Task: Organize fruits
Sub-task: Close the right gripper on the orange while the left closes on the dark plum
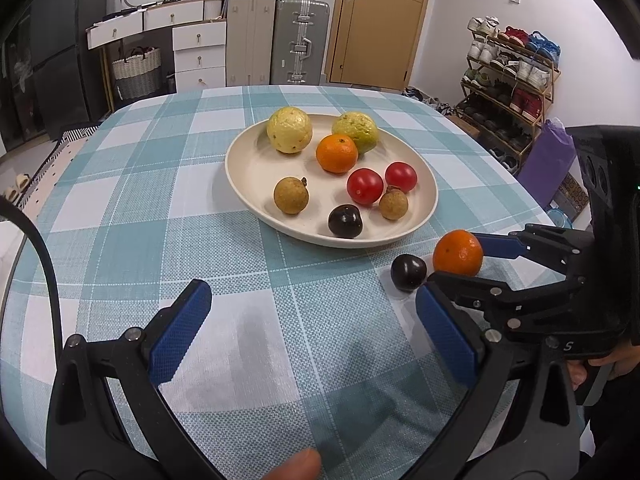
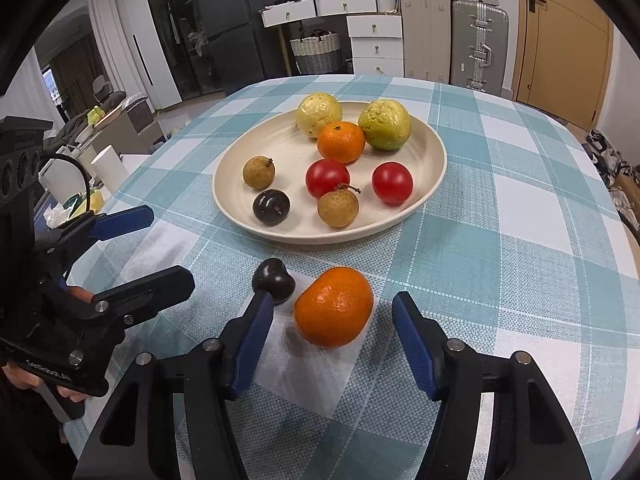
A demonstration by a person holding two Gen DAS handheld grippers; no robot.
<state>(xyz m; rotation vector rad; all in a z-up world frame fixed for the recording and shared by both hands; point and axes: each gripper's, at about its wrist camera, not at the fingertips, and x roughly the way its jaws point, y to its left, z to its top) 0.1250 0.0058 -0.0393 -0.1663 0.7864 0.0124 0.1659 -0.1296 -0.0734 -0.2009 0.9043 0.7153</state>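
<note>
Right gripper (image 2: pixel 328 316) half-open around orange (image 2: pixel 334 306) — pads not touching; left gripper (image 1: pixel 312 328) wide open, empty — only left view shows shoe rack (image 1: pixel 508 80).

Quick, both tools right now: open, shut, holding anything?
Left tool: open, empty, above bare tablecloth.
Right tool: open around the loose orange, pads not touching it.

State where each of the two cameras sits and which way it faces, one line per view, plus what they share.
Left wrist: rides the left gripper, angled down over the plaid table; its open jaws, a fingertip and the right gripper around the loose orange show.
Right wrist: rides the right gripper, angled down at that orange; the pads are not pressing on it; a hand holds the left gripper.
Shared: plate, dark plum, door.
</note>
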